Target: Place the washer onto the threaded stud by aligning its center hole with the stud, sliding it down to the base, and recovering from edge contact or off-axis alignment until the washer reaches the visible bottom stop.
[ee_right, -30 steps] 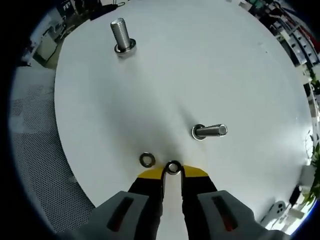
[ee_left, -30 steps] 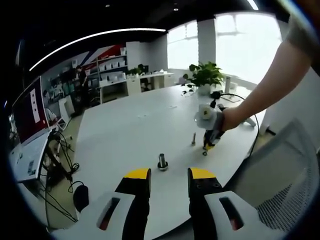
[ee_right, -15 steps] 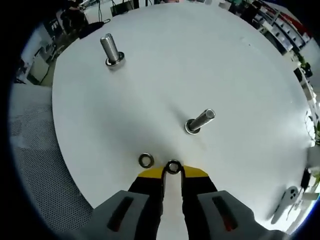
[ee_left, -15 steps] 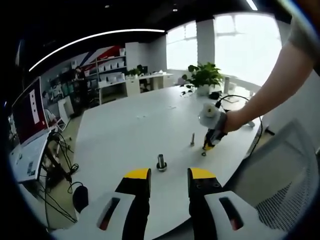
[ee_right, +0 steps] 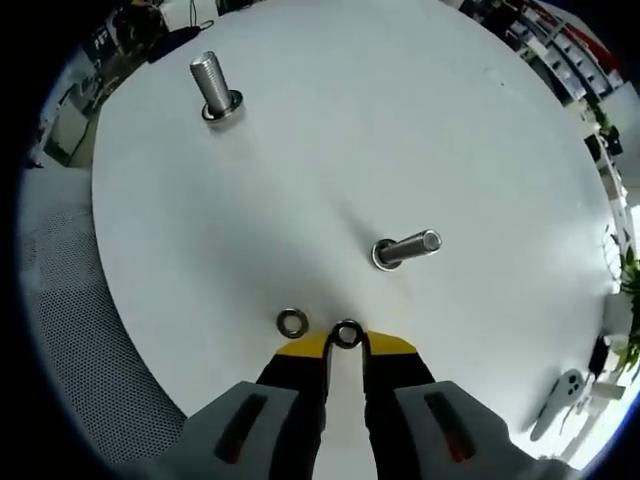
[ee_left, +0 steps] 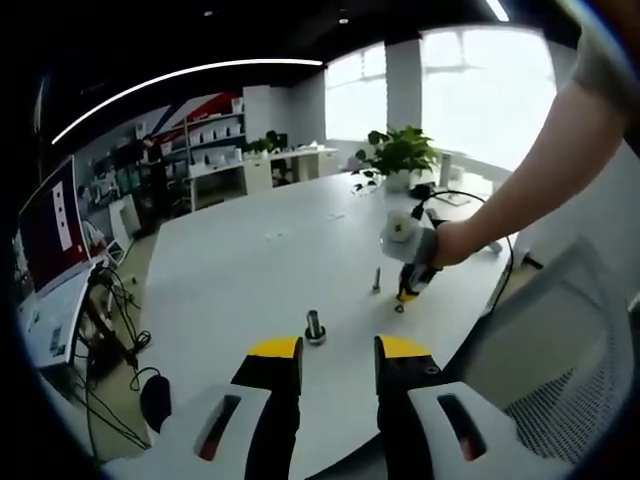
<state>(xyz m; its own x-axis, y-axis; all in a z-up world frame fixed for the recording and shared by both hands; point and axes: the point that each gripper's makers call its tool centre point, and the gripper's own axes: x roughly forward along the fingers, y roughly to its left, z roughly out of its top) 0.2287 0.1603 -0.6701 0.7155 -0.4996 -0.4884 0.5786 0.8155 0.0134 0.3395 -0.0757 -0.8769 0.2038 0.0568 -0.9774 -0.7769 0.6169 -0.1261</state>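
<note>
My right gripper [ee_right: 345,340] is shut on a small steel washer [ee_right: 346,333], pinched at its yellow fingertips just above the white table [ee_right: 300,160]. A second washer [ee_right: 292,322] lies flat on the table just left of it. A threaded stud [ee_right: 403,249] stands ahead and to the right; a thicker stud [ee_right: 214,89] stands farther off at upper left. In the left gripper view, my left gripper [ee_left: 338,352] hangs open over the table's near edge, the thicker stud [ee_left: 314,327] just beyond it, the thin stud [ee_left: 377,279] farther, and the right gripper [ee_left: 409,285] held by a hand beside it.
A mesh office chair [ee_left: 560,350] sits at the right of the table edge; its mesh [ee_right: 70,330] also shows left of the table. A potted plant [ee_left: 398,155] and cables stand at the far end. A monitor [ee_left: 55,230] and shelves are at the left.
Both cameras have shifted slightly. The right gripper still holds the washer at about the same distance from the thin stud. The left gripper stays open and idle.
</note>
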